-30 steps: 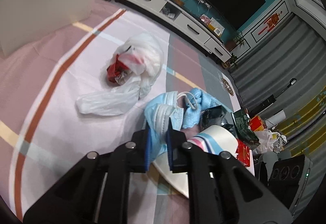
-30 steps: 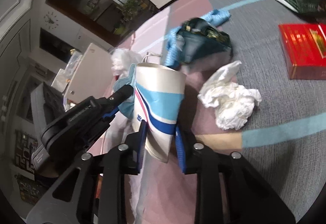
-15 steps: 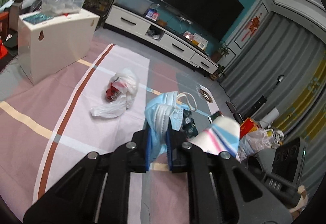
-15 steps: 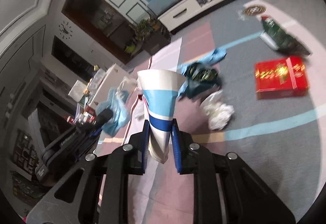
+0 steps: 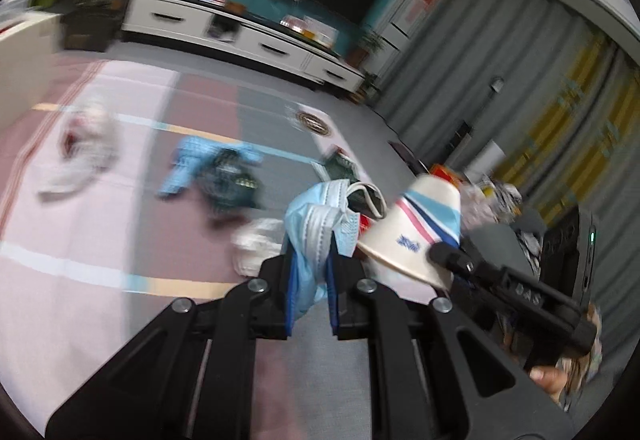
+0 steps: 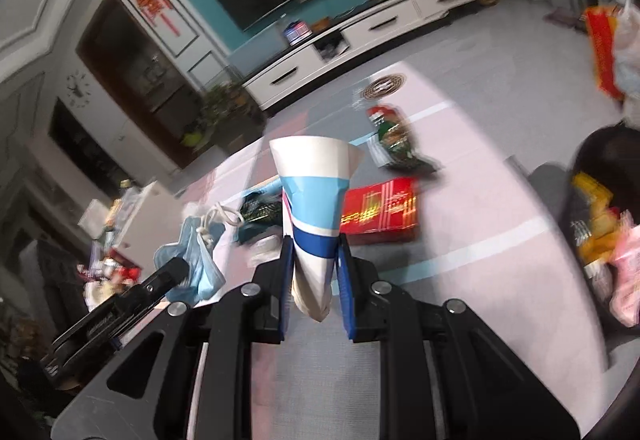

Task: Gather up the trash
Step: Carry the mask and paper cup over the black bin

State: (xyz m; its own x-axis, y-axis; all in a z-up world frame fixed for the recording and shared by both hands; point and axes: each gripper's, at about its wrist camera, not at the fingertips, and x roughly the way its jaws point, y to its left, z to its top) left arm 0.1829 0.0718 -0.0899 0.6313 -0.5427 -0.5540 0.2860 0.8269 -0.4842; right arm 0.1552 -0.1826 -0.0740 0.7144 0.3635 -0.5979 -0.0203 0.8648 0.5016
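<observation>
My left gripper [image 5: 310, 264] is shut on a crumpled blue face mask [image 5: 320, 224], held up above the rug; the same mask [image 6: 196, 264] hangs at the left of the right wrist view. My right gripper [image 6: 314, 252] is shut on a squashed white paper cup [image 6: 314, 196] with blue and pink stripes, rim upward. That cup [image 5: 416, 232] shows just right of the mask. On the rug lie a red box [image 6: 380, 210], a green snack bag [image 6: 394, 142], a dark wrapper with blue cloth [image 5: 224, 176], a tissue wad [image 5: 256, 244] and a white plastic bag [image 5: 84, 148].
A dark bin bag [image 6: 600, 200] stuffed with wrappers stands at the right. A white TV cabinet [image 5: 240, 40] runs along the far wall under a large screen. A white box [image 5: 24, 60] sits at the left edge. Grey curtains [image 5: 520, 100] hang on the right.
Both grippers have lifted and swung right with the mask and the cup. The floor trash now lies farther away, and the filled bin bag has come into the right wrist view.
</observation>
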